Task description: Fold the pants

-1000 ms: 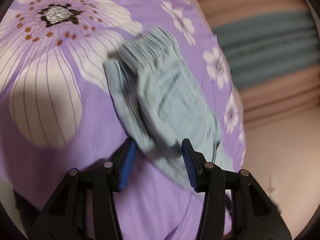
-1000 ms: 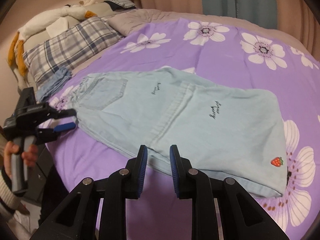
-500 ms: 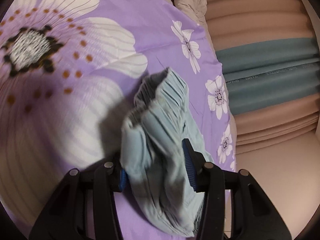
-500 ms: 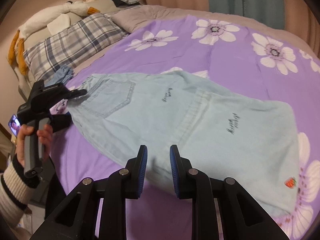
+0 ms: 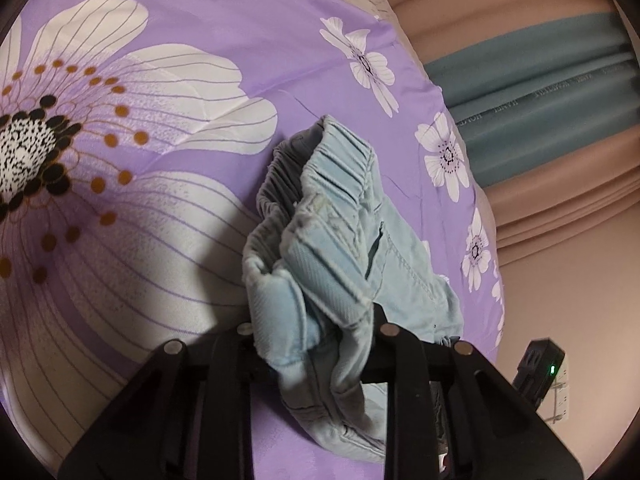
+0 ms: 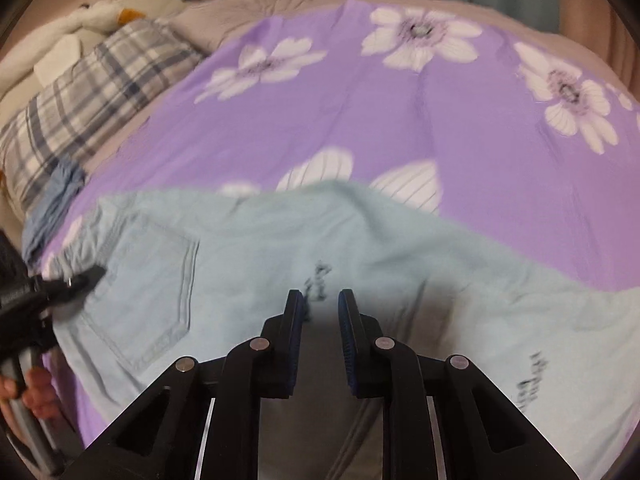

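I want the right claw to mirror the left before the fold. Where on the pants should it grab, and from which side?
Probably the near edge of the pants, just below the right claw. Come in low from the near side, since the cloth lies flat and only that edge offers a lip. The left claw grips the gathered waistband.

Purple floral bedspread (image 6: pixel 400 120) is spread over the bed. Plaid pillow (image 6: pixel 88 92) and white plush toy (image 6: pixel 104 12) are seen at the head; teal-and-pink curtain (image 5: pixel 540 80) behind.
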